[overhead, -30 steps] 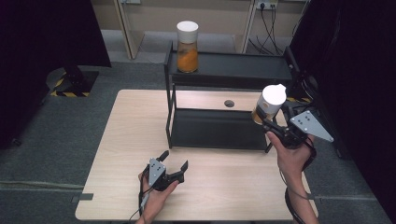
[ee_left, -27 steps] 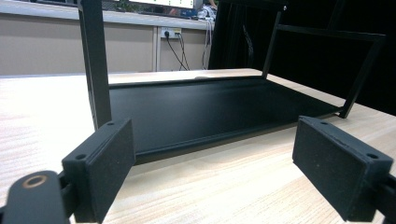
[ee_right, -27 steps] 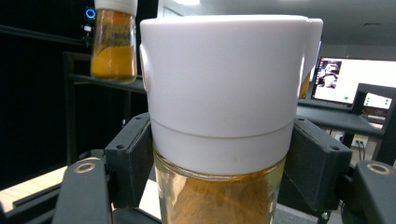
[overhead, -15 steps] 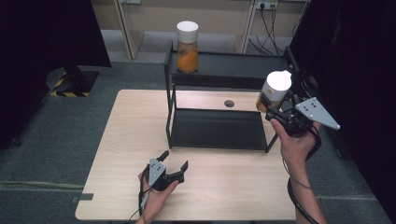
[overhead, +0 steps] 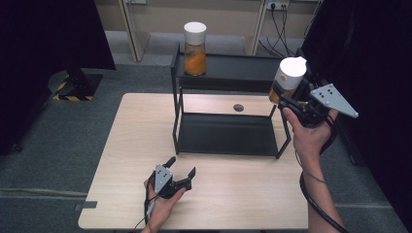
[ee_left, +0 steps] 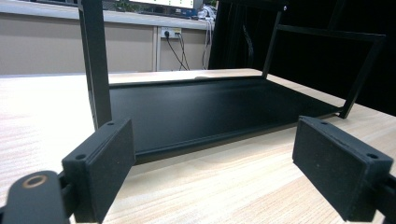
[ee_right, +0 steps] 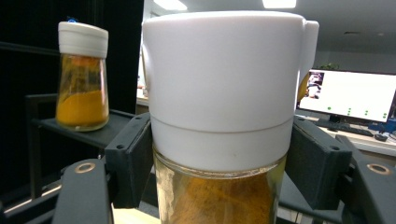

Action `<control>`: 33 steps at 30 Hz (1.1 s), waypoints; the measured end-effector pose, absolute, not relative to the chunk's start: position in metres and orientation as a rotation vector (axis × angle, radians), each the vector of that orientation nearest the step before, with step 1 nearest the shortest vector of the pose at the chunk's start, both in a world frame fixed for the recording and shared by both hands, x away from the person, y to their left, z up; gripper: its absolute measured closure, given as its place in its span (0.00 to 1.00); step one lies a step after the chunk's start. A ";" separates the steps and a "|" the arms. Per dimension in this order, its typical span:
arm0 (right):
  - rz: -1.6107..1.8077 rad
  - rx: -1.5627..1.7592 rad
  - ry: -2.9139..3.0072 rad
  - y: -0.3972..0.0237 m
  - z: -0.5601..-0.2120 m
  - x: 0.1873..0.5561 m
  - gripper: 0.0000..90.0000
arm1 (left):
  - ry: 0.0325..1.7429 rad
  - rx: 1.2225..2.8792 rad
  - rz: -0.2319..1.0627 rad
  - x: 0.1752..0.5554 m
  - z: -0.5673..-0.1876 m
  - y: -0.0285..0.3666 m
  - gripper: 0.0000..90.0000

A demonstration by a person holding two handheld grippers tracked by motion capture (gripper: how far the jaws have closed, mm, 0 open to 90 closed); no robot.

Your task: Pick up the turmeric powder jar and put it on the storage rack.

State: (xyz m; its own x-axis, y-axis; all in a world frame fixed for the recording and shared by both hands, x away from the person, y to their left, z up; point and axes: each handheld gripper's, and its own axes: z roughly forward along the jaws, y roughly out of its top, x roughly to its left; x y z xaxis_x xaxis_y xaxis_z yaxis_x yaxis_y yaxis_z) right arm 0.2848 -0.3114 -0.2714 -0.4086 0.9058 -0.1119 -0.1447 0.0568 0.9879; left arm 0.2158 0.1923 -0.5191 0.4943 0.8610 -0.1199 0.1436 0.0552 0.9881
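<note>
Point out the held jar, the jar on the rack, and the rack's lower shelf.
Held jar (ee_right: 224, 88), right gripper view, white lid.
Shelved jar (overhead: 195, 60), high view, glass body.
Lower shelf (overhead: 226, 133), high view, bare middle.

The high view looks forward and down over the whole counter (overhead: 126, 160) and black rack (overhead: 226, 133). The left claw's camera sits low on the counter, facing the rack's lower shelf (ee_left: 210, 109) closely. The right claw's camera, raised, sees the far jar (ee_right: 81, 77), shared with the high view.
</note>
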 end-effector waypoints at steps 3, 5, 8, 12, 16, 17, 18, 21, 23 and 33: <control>1.500 0.816 1.448 -0.310 -0.266 0.288 0.34 | 0.938 1.437 0.689 0.216 -0.519 0.192 0.14; 1.500 0.821 1.446 -0.310 -0.262 0.291 0.34 | 0.939 1.436 0.688 0.216 -0.519 0.192 0.14; 1.495 0.827 1.442 -0.309 -0.256 0.295 0.34 | 0.939 1.435 0.687 0.216 -0.519 0.192 0.14; 1.492 0.841 1.434 -0.308 -0.248 0.301 0.34 | 0.939 1.434 0.688 0.216 -0.519 0.192 0.14; 1.485 0.854 1.431 -0.307 -0.241 0.306 0.34 | 0.939 1.434 0.687 0.216 -0.519 0.193 0.14; 1.482 0.857 1.431 -0.307 -0.240 0.307 0.34 | 0.939 1.434 0.687 0.216 -0.519 0.193 0.14; 1.478 0.862 1.432 -0.307 -0.239 0.309 0.34 | 0.939 1.434 0.687 0.216 -0.519 0.193 0.14; 1.471 0.877 1.428 -0.306 -0.235 0.314 0.34 | 0.940 1.435 0.685 0.216 -0.519 0.193 0.14; 1.467 0.882 1.427 -0.306 -0.234 0.317 0.34 | 0.940 1.435 0.683 0.216 -0.519 0.193 0.14; 1.449 0.933 1.424 -0.301 -0.227 0.332 0.34 | 0.939 1.435 0.684 0.216 -0.519 0.193 0.14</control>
